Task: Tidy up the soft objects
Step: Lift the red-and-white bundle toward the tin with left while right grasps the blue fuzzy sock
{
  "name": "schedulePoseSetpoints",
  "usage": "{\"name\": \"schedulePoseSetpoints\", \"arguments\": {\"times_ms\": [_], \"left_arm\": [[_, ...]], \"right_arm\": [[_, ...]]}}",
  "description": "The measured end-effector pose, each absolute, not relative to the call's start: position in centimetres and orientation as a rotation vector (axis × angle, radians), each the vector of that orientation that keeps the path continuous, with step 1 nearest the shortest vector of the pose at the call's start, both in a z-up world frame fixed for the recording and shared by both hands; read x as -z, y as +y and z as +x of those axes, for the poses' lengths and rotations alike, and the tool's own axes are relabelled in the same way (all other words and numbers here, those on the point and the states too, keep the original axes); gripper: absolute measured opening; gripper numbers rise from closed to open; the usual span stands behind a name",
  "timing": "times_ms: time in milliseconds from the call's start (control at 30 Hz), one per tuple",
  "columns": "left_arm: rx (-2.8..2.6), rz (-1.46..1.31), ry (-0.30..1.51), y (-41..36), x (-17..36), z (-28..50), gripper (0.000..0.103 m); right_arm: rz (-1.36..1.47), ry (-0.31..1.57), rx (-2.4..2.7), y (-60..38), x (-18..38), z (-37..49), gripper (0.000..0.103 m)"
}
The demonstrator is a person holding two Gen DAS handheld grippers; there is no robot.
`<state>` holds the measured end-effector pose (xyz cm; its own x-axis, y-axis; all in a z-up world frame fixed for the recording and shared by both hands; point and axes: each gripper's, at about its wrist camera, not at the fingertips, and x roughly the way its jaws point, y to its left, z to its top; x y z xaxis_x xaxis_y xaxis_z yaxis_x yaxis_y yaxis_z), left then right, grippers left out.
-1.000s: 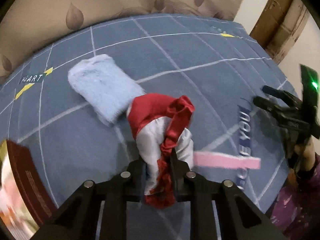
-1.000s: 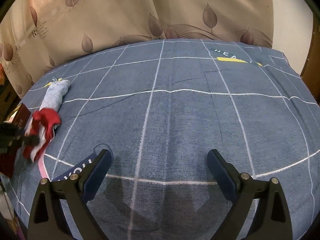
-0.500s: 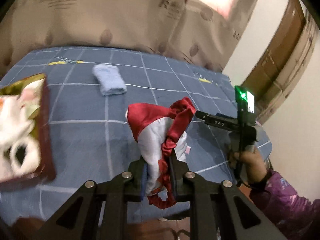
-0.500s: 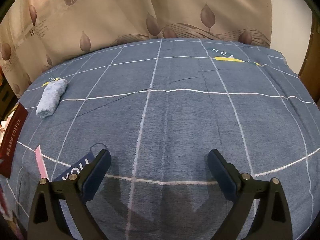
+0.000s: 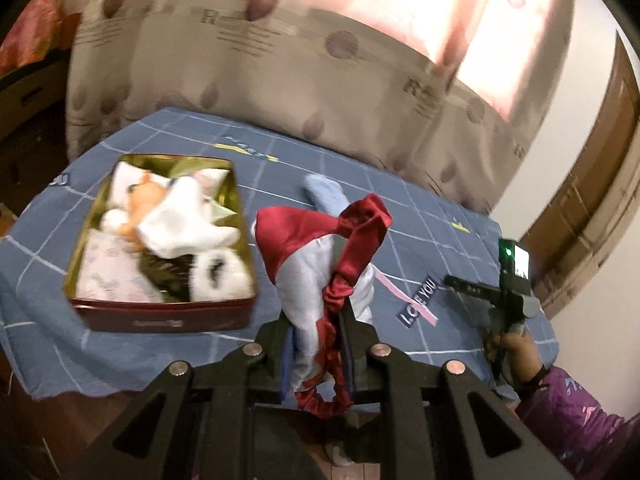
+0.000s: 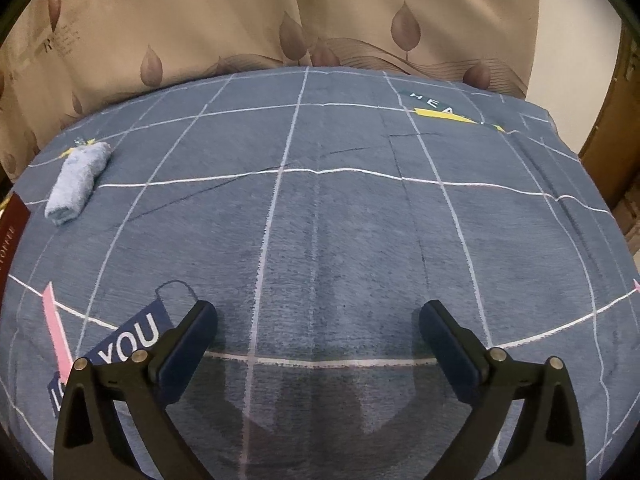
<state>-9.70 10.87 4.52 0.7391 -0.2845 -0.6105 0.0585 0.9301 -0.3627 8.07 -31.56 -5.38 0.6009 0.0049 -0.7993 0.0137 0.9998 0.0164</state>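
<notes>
Red-and-white cloth [image 5: 320,264] hides most of the blurred blue towel [image 5: 325,196].

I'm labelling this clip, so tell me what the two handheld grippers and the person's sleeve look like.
Both are black plastic with angular, triangular cut-out arms and round silver rivets. The left gripper and the right gripper carry dark blue pads on their fingers. Seen from the left camera, the right one has a small box with a green light on top. The sleeve is purple and patterned.
</notes>
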Motion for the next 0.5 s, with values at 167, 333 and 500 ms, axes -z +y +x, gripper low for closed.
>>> {"name": "schedulePoseSetpoints", "arguments": {"times_ms": [167,333,500], "left_arm": [[0.144,-0.368,0.677,13.4,-4.7,-10.9,0.021],[0.086,-0.444,0.631,16.3,-5.0,-11.7,0.022],[0.036,-0.469,0.586,18.1,-5.2,-12.4,0.022]], "right_arm": [[0.006,0.936,0.018,-31.4,5.4,8.2,0.102],[-0.03,0.919,0.029,-30.7,5.0,7.9,0.102],[0.005,0.848,-0.148,-26.0,1.8,7.7,0.102]]}}
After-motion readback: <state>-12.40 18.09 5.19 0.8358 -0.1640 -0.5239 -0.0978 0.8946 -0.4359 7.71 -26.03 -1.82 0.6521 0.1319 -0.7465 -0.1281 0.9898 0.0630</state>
